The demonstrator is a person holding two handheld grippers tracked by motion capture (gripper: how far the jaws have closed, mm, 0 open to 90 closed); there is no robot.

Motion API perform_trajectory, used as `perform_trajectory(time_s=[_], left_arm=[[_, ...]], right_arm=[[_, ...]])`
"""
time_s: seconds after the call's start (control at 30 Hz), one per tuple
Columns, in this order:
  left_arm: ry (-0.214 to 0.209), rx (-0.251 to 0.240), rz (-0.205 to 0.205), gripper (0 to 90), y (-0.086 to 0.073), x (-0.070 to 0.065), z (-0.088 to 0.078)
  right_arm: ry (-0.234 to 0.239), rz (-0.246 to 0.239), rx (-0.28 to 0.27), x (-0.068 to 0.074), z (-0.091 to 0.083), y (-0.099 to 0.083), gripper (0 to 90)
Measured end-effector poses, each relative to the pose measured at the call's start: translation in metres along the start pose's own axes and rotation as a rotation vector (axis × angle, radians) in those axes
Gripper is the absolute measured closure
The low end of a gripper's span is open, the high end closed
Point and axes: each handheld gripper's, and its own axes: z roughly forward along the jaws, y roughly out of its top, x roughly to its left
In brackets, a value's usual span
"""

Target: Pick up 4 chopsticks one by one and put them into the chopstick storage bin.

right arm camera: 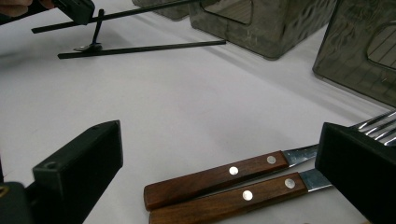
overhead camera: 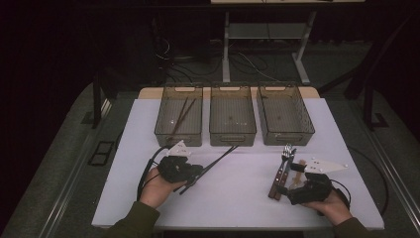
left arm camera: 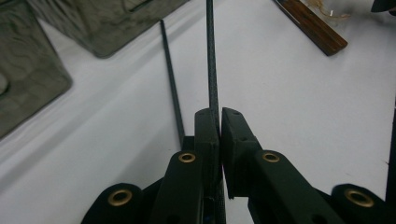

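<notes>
Your left gripper [left arm camera: 219, 114] has its fingers clamped on one chopstick [left arm camera: 211, 56], lifted and pointing toward the bins [overhead camera: 233, 115]; the second chopstick [left arm camera: 171, 79] lies on the white surface [overhead camera: 237, 188] just beside it. Your right gripper [right arm camera: 219, 158] holds its fingers wide apart around two wooden-handled forks [right arm camera: 219, 179] lying side by side.

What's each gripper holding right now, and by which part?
Left gripper: one black chopstick, clamped near its end. Right gripper: nothing, jaws open around two wooden-handled forks.

White table [overhead camera: 237, 198], three bins [overhead camera: 233, 116], forks [overhead camera: 283, 171], chopstick [right arm camera: 140, 48]
</notes>
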Motion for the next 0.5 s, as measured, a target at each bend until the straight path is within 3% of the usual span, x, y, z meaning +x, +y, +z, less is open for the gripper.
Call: perform_trajectory(time_s=[0.5], left_arm=[[0.033, -0.035, -0.029, 85.9, 0.000, 0.015, -0.015]], right_arm=[[-0.016, -0.003, 0.012, 0.001, 0.001, 0.000, 0.6]])
